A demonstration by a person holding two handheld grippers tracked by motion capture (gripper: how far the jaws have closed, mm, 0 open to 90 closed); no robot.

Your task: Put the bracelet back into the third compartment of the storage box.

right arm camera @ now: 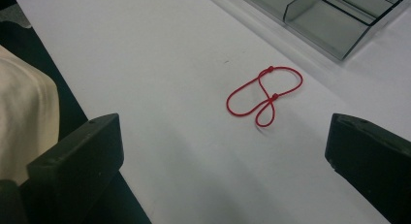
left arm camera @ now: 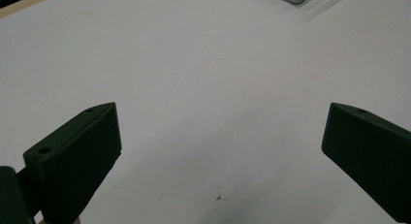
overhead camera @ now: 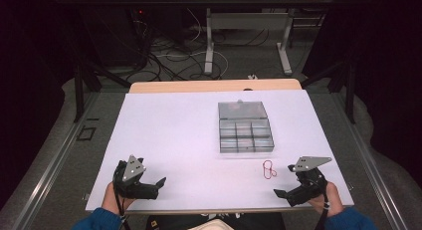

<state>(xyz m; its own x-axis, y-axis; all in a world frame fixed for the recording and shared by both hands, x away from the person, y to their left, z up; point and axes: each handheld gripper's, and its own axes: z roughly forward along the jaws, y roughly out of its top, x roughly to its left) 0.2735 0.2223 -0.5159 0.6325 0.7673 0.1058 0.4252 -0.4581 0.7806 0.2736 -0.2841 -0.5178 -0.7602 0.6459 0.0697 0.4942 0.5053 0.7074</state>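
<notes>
I hold my right gripper (overhead camera: 282, 181) at the lower right of the high view, its 2 jaws spread wide and pinching nothing. The red string loop (overhead camera: 269, 169) lies flat on the white table (overhead camera: 169, 135) just up and left of it, near but not touching. In the right gripper view the loop (right arm camera: 264, 94) sits ahead between my jaws, right of centre. The clear compartment box (overhead camera: 245, 128) stands open above the loop. My left gripper (overhead camera: 152, 182), lower left, is also spread and empty.
</notes>
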